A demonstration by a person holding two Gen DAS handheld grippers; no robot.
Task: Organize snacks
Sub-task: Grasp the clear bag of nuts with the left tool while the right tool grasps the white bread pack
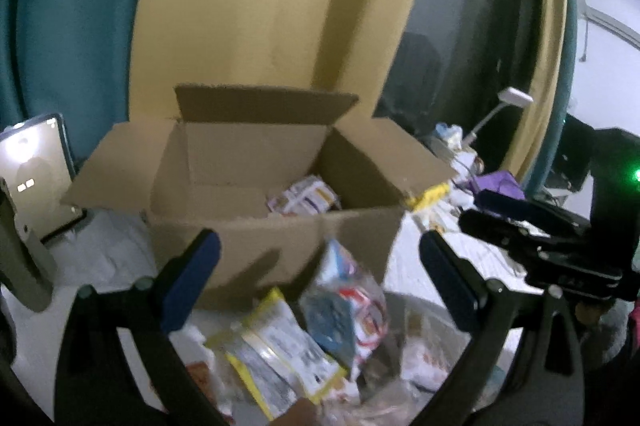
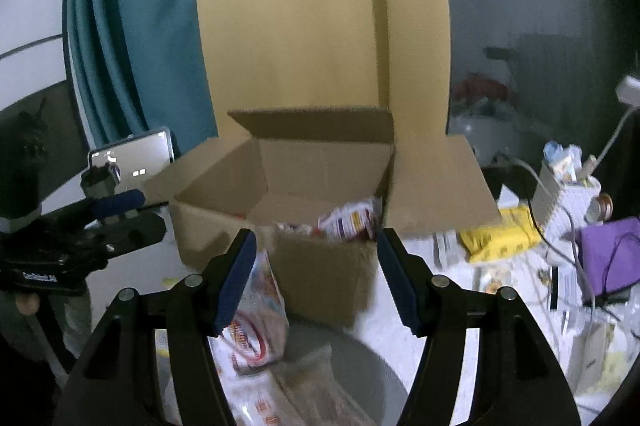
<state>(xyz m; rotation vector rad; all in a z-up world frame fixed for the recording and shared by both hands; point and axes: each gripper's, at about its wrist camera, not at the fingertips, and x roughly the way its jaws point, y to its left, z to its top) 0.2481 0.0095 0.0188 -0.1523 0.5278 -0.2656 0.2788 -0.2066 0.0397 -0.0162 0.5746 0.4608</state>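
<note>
An open brown cardboard box [image 1: 276,234] [image 2: 320,266] stands on the white table with its flaps out. White and purple snack packets [image 1: 304,200] [image 2: 352,220] lie inside it at the right. In front of the box a grey round bin [image 1: 424,310] [image 2: 360,358] holds several loose packets, among them a yellow-edged one [image 1: 280,350] and a red-and-white one [image 1: 360,306] [image 2: 260,310] standing upright. My left gripper [image 1: 318,238] [image 2: 132,216] hangs open over the bin, nothing between its pads. My right gripper [image 2: 316,236] [image 1: 480,212] is open too, its left finger just beside the upright packet.
A lit phone [image 1: 36,166] [image 2: 132,154] on a stand is left of the box. Right of the box lie a yellow packet [image 2: 500,238], a purple object [image 2: 608,250], cables and small clutter. A tall cardboard sheet [image 1: 260,6] and a teal curtain [image 2: 132,46] stand behind.
</note>
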